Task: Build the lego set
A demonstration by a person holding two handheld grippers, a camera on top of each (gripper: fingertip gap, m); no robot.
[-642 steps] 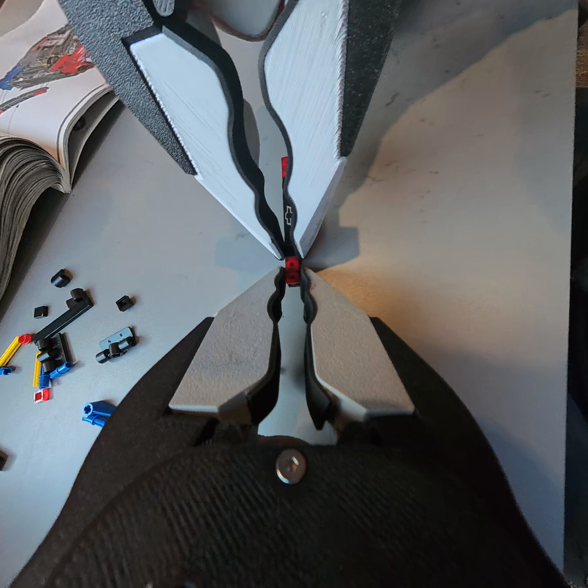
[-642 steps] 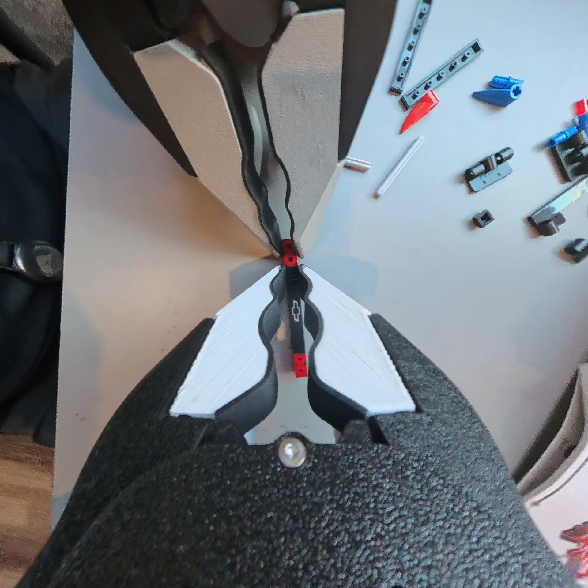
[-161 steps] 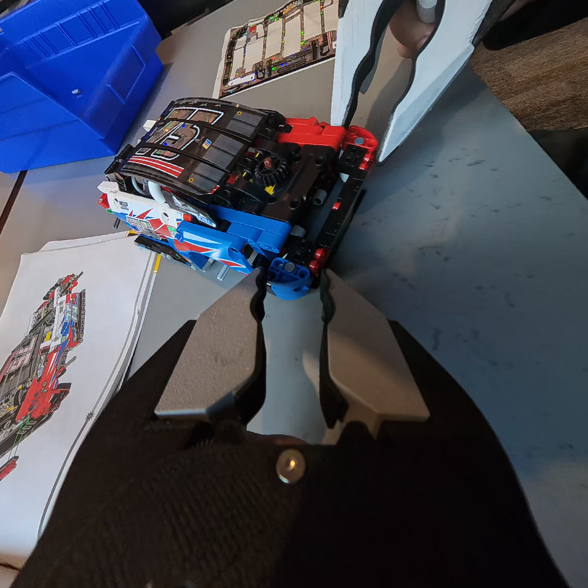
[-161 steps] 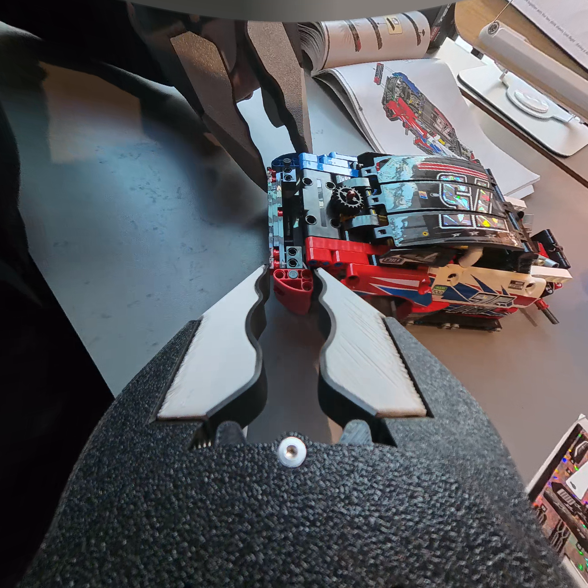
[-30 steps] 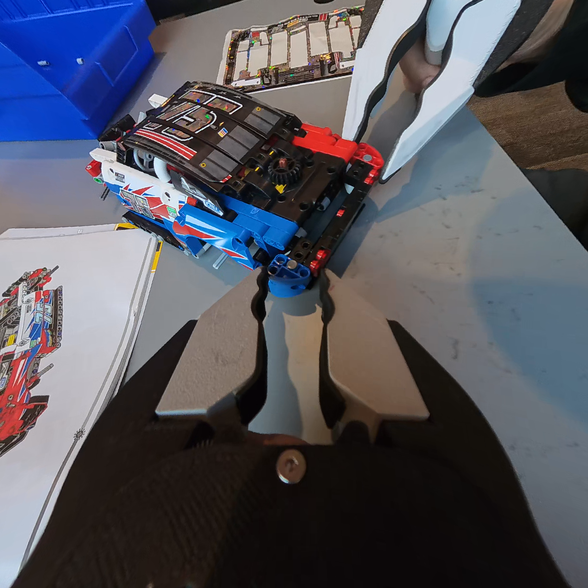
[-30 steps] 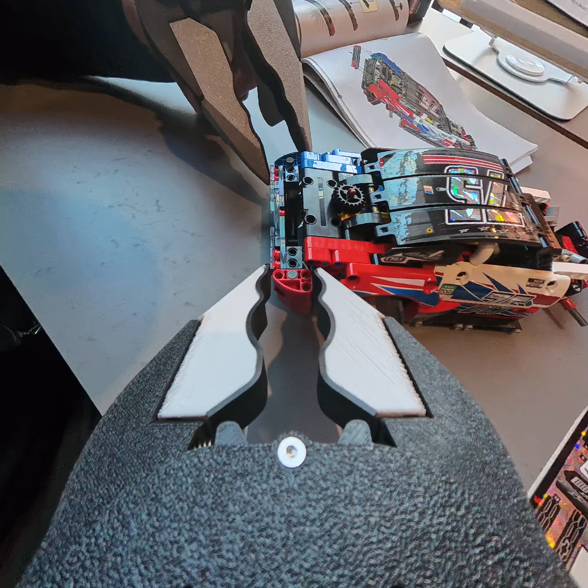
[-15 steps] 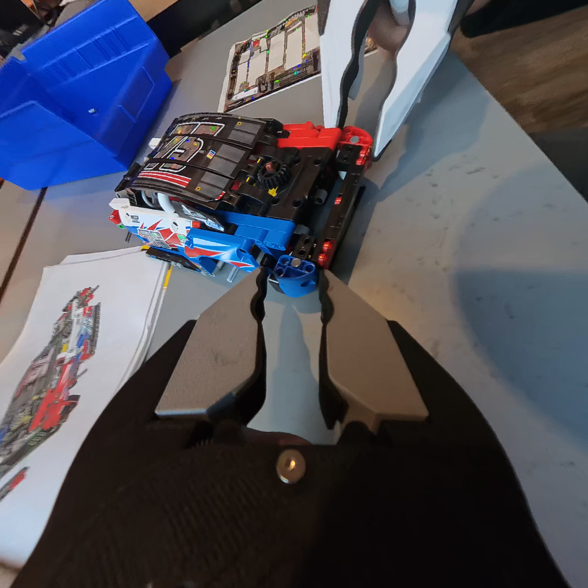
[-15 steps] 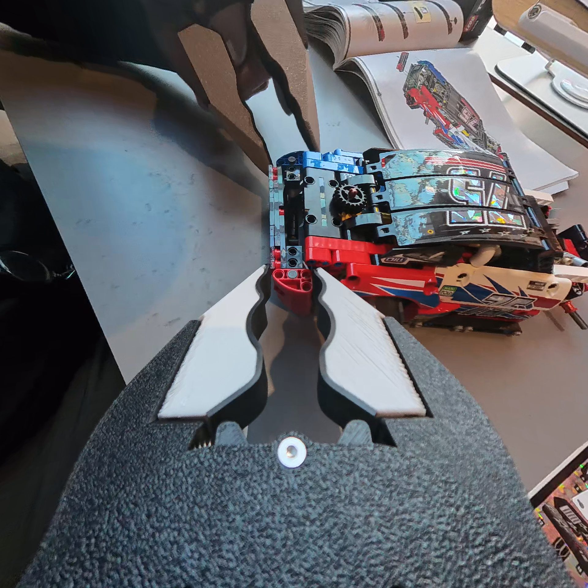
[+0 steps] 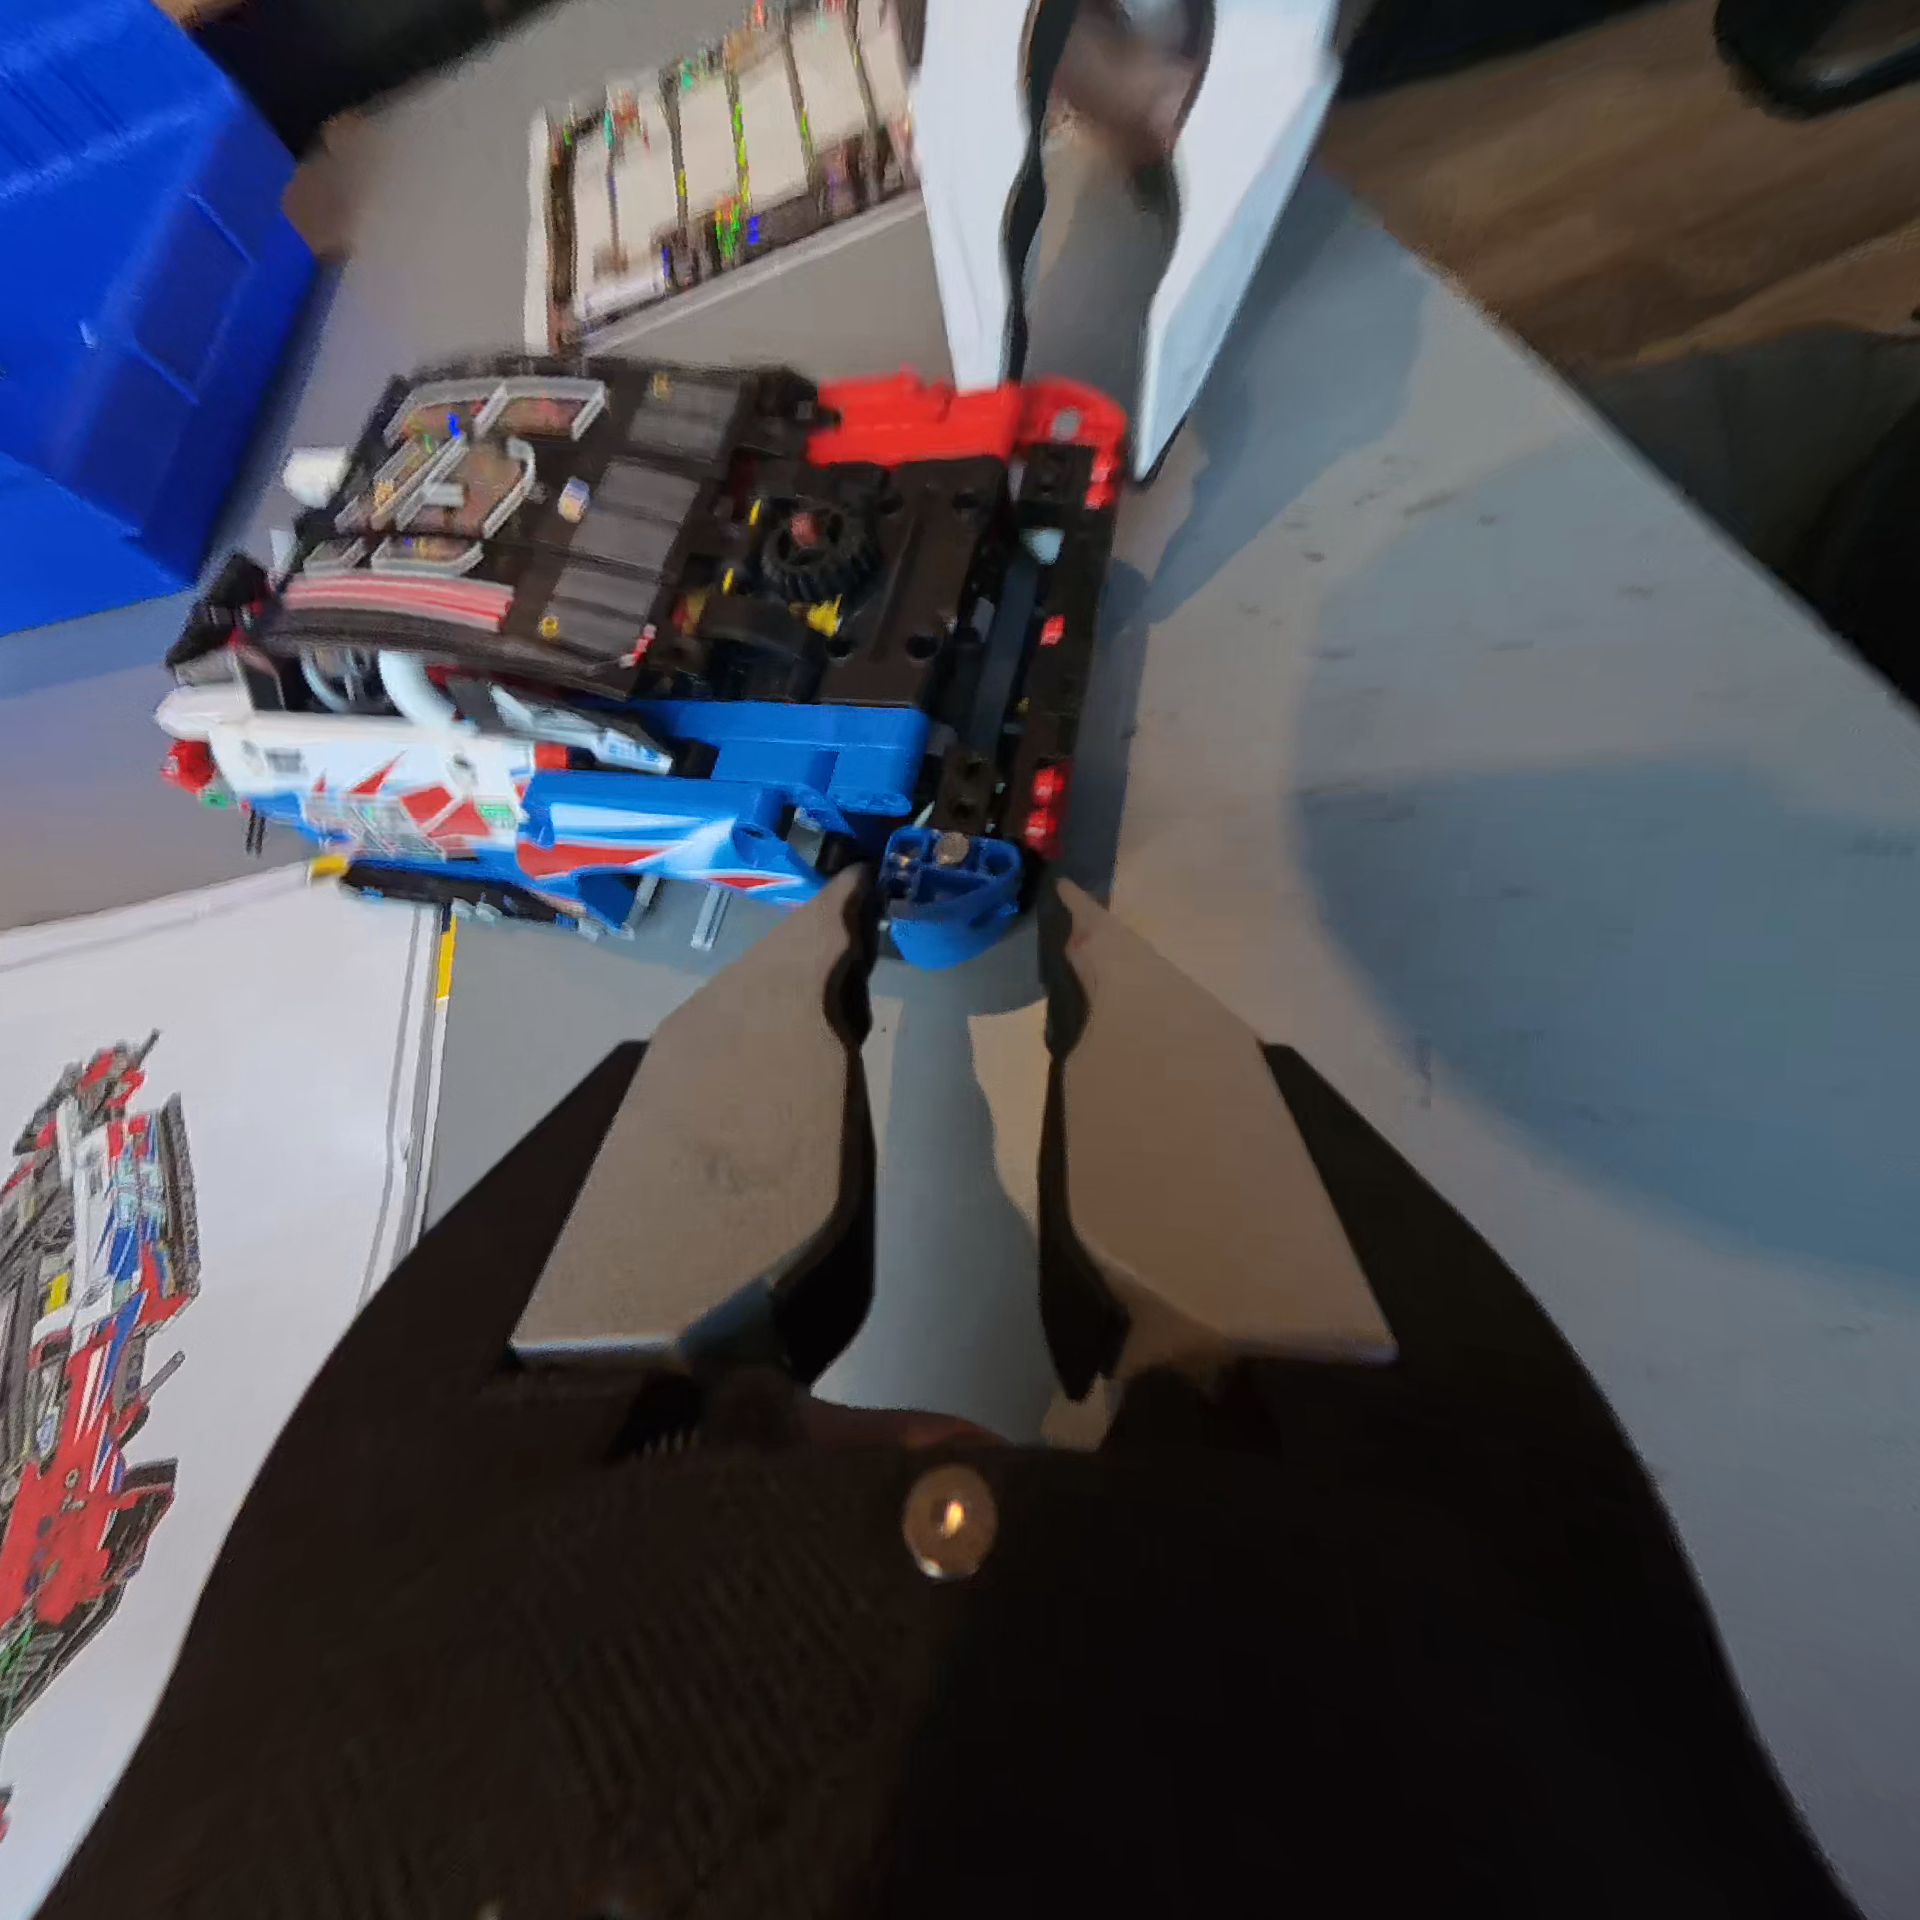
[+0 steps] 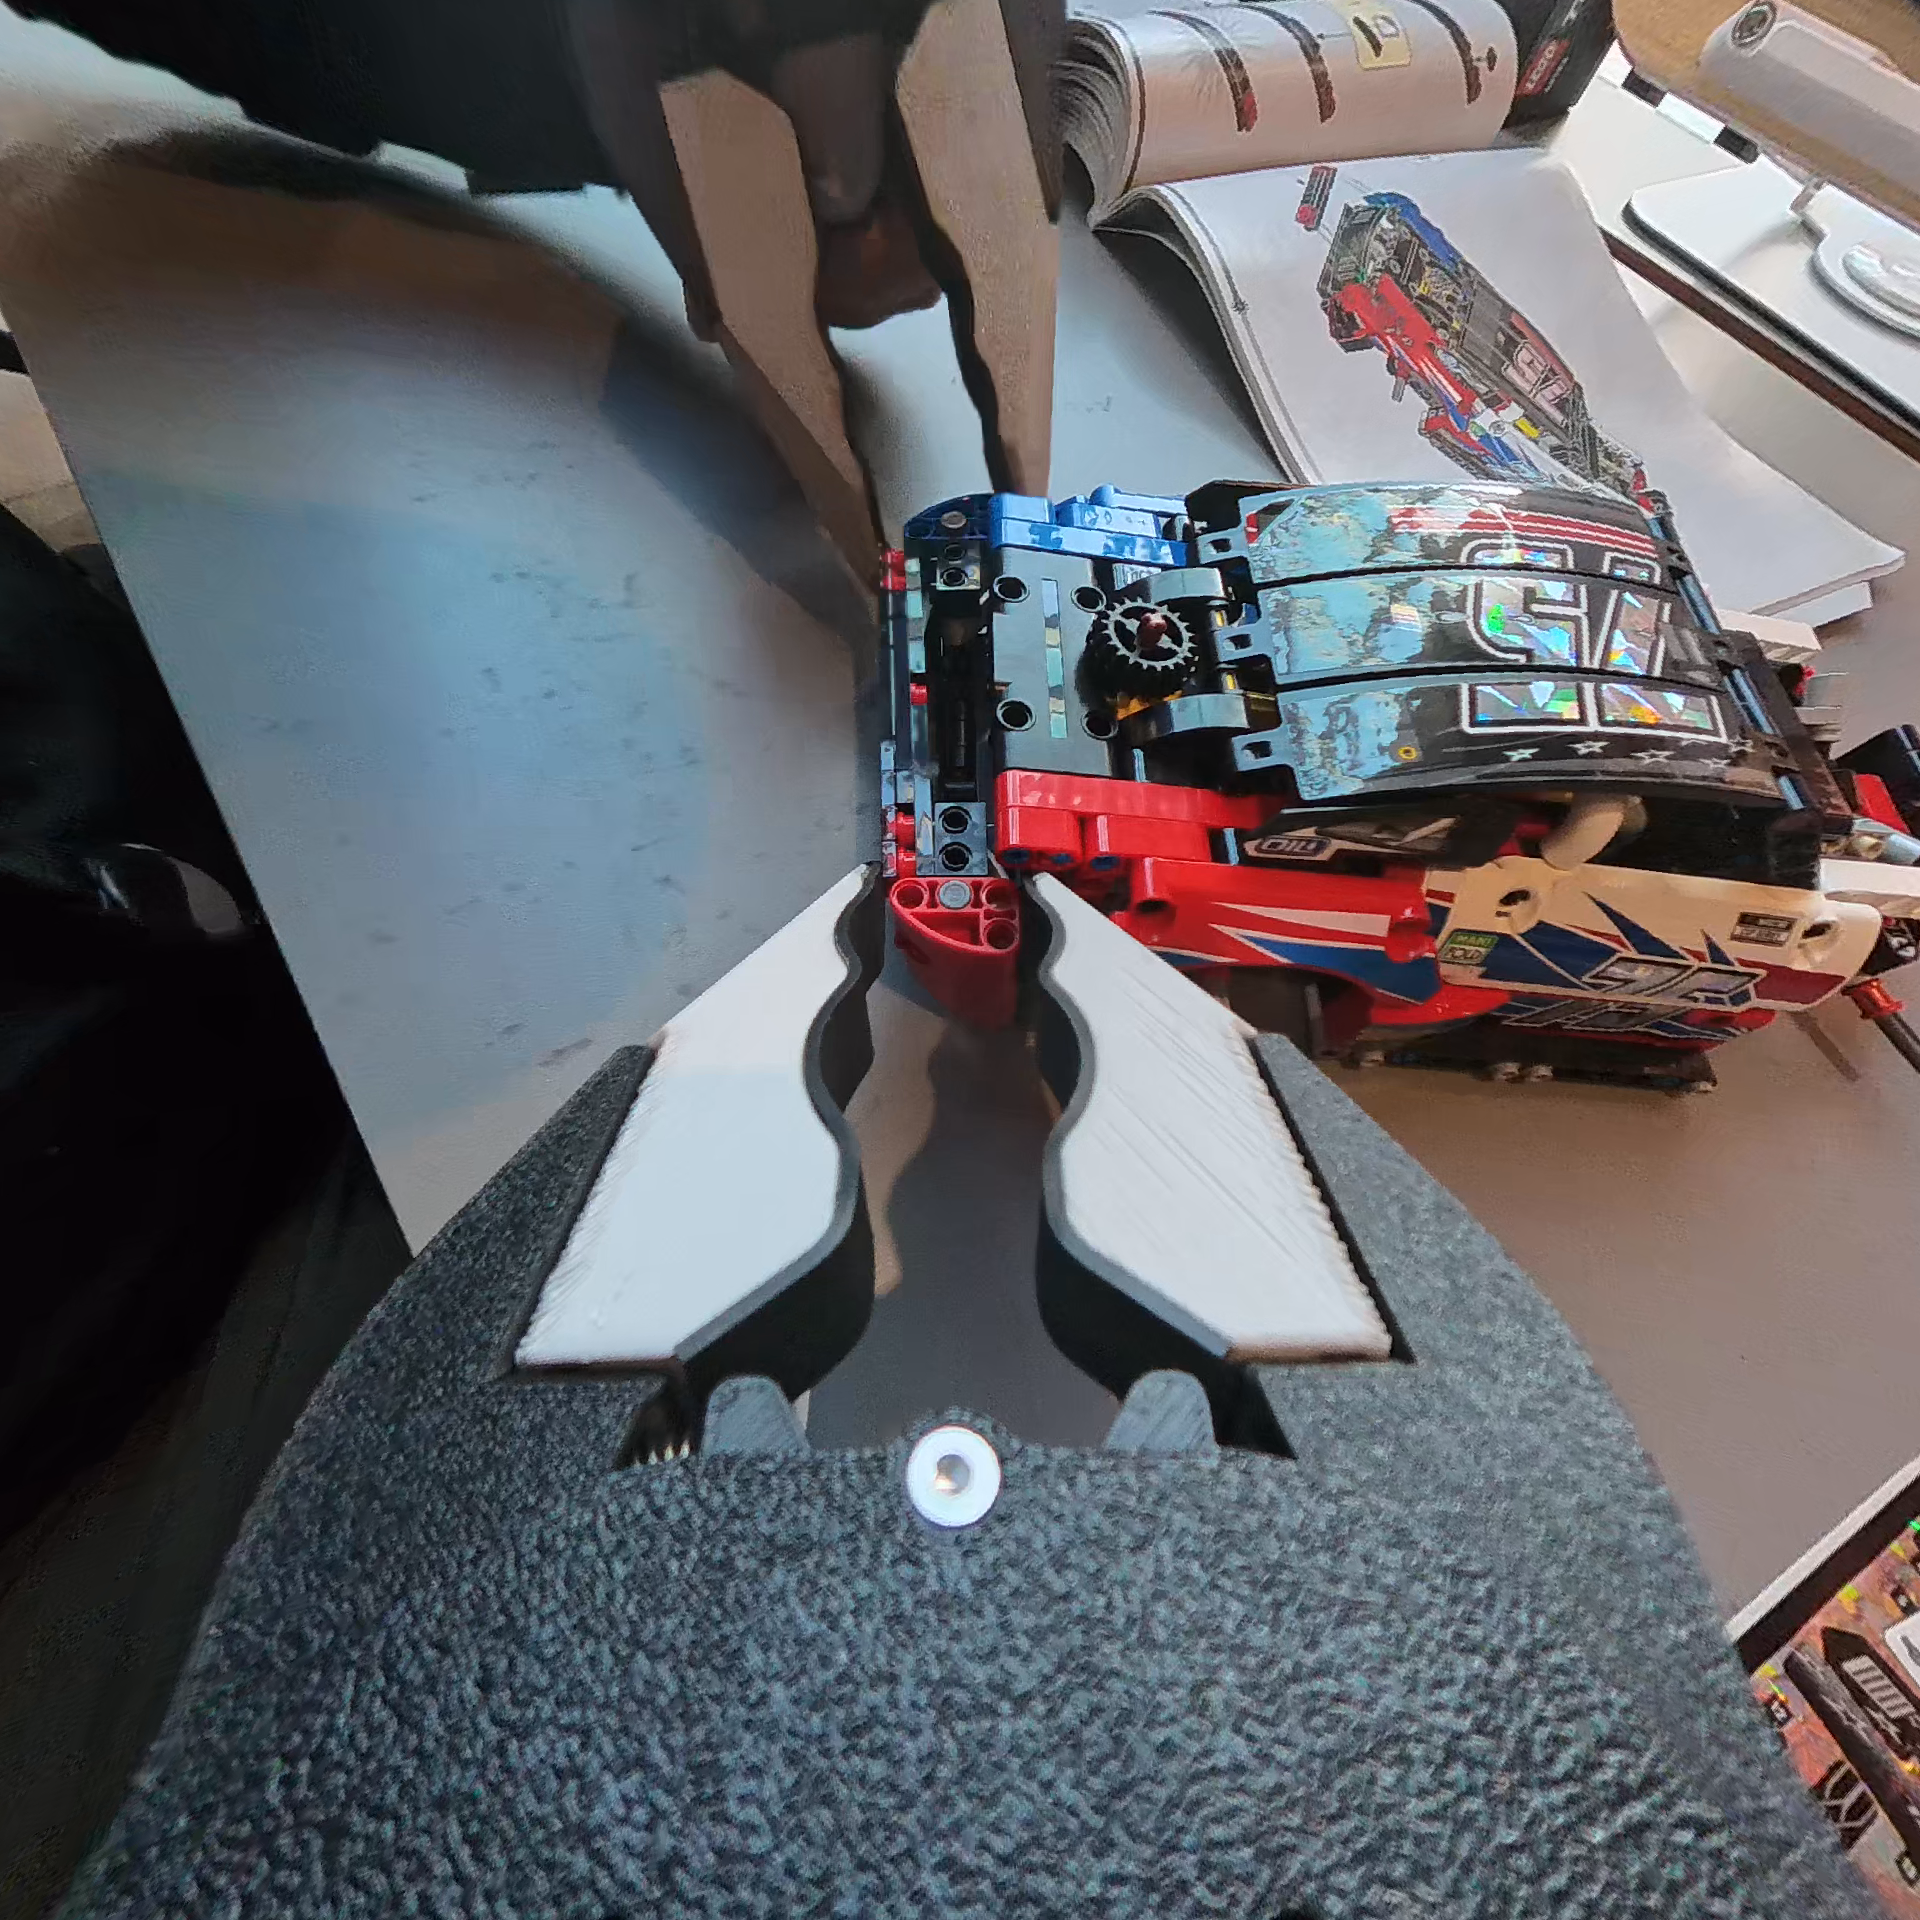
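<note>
The left gripper clamps the car's blue corner; the right gripper clamps its red corner. The car sits on the grey table, with a manual beyond.

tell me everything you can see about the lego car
The car is a partly built plastic model lying on the grey table: black stickered roof panels, a black gear on top, one side red, the other blue, a white nose. No wheels show. The left claw grips its blue rear corner piece, the right claw its red one.
</note>
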